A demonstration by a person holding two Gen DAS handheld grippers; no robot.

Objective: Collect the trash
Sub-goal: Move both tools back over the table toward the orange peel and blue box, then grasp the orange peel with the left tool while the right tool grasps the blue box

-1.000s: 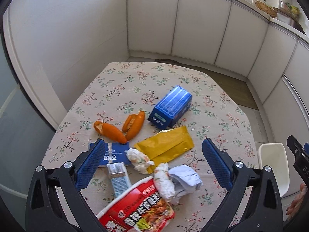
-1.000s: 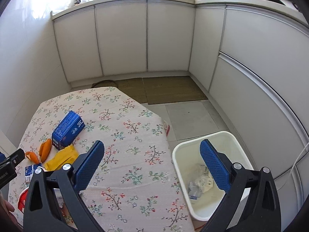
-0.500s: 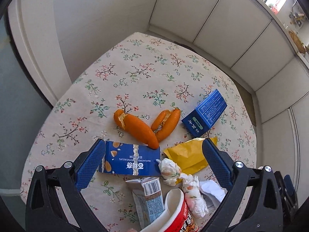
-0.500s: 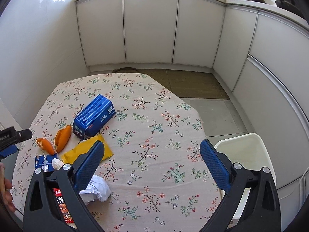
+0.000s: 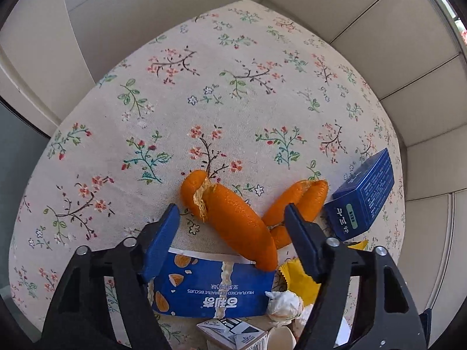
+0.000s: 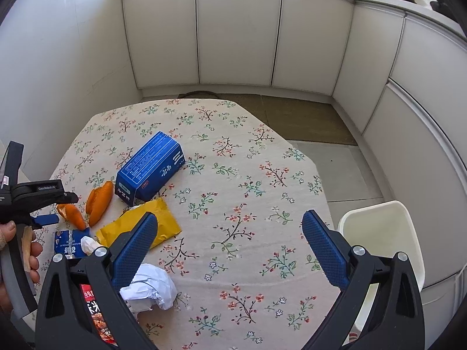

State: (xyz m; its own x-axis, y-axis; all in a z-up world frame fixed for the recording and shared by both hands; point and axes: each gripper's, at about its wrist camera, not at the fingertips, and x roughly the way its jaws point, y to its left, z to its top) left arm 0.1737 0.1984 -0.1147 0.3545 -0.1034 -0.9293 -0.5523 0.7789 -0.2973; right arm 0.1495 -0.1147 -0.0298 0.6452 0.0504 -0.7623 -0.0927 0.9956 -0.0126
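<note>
- The worktop (image 6: 233, 175), under a floral cloth, carries the trash in a cluster at its left side in the right wrist view.
- A white bin (image 6: 382, 242) stands on the floor just beside the worktop's right edge.
- The right gripper (image 6: 229, 240) hangs above the cloth with its jaws spread wide and nothing between them.
- The left gripper (image 5: 230, 229) points steeply down; its jaws are closing, the long orange peel (image 5: 233, 218) lies between the pads, and neither pad presses on it.
- A blue box (image 6: 150, 169) lies on its side behind the peels.
- A blue biscuit wrapper (image 5: 213, 288) lies under the peel's near end.
- A yellow packet (image 6: 163, 224) lies flat beside it.
- A second orange peel (image 5: 294, 204) lies just right of the first.
- A crumpled white paper (image 6: 151, 288) sits nearest the right gripper.
</note>
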